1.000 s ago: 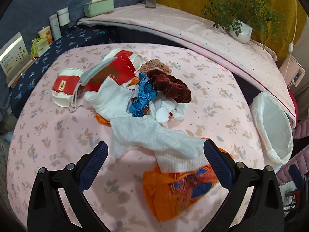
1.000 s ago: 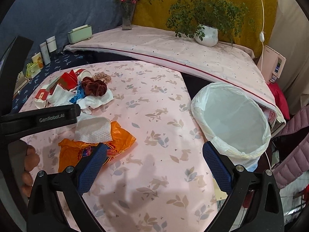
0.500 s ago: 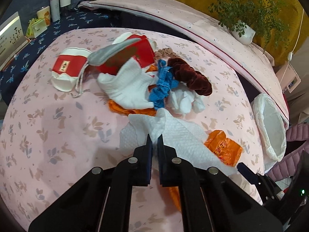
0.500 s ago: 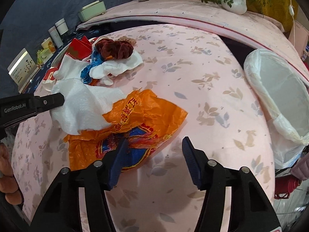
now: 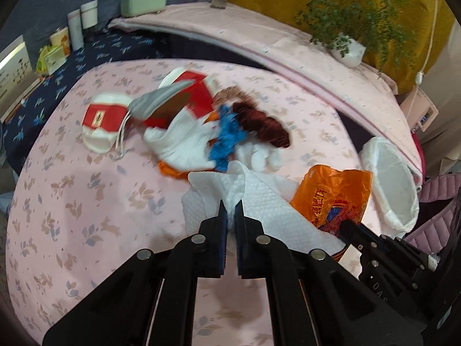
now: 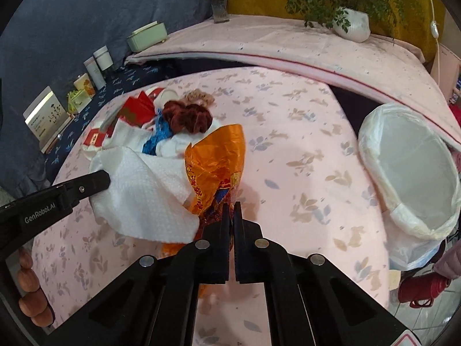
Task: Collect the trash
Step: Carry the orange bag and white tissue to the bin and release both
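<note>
Your left tool [image 5: 229,212] is clamped on the white paper towel [image 5: 253,199] and your right tool [image 6: 229,212] on the orange plastic bag [image 6: 214,167], both raised off the table [image 6: 302,173] for carrying to the lined bin [image 6: 409,173] at its right edge.

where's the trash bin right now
In the right wrist view, the white-lined bin stands at the far right, off the edge of the pink floral tablecloth, below the raised pink shelf.

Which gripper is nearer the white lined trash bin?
Right. The right gripper, shut on the orange plastic bag, sits on the side of the pile toward the trash bin. The left gripper, shut on the white paper towel, is farther from it.
</note>
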